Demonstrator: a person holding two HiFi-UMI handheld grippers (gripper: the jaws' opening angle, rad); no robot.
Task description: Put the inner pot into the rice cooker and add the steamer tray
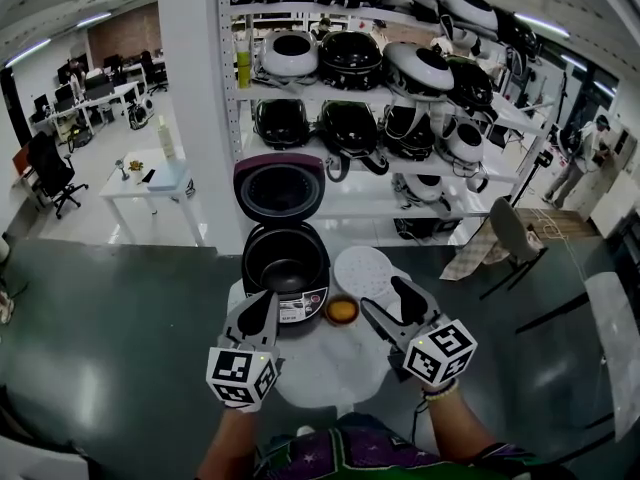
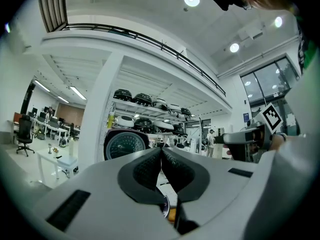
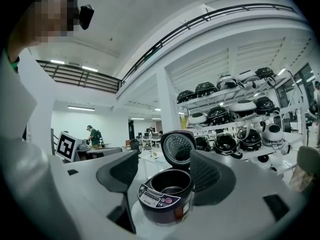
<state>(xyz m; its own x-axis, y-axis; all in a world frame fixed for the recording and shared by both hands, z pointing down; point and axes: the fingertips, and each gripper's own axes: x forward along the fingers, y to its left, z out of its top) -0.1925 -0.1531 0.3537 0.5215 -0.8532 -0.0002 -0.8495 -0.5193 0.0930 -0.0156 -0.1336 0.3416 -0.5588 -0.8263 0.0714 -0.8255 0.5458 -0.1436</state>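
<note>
inner pot [image 1: 288, 264]: dark, seated inside the rice cooker [image 1: 297, 308], which stands with its lid [image 1: 280, 188] raised at the far side of the round white bench [image 1: 330, 373]. steamer tray [image 1: 365, 273]: a white perforated disc lying flat on the bench just right of the cooker. small orange-filled dish [image 1: 341, 311]: in front, between the two tools. left hand-held gripper [image 1: 266, 300]: jaws closed together, empty. right hand-held gripper [image 1: 382, 295]: jaws apart, holding nothing, the cooker in view beyond them. shelves [image 1: 400, 98]: stocked with further cookers, behind.
</note>
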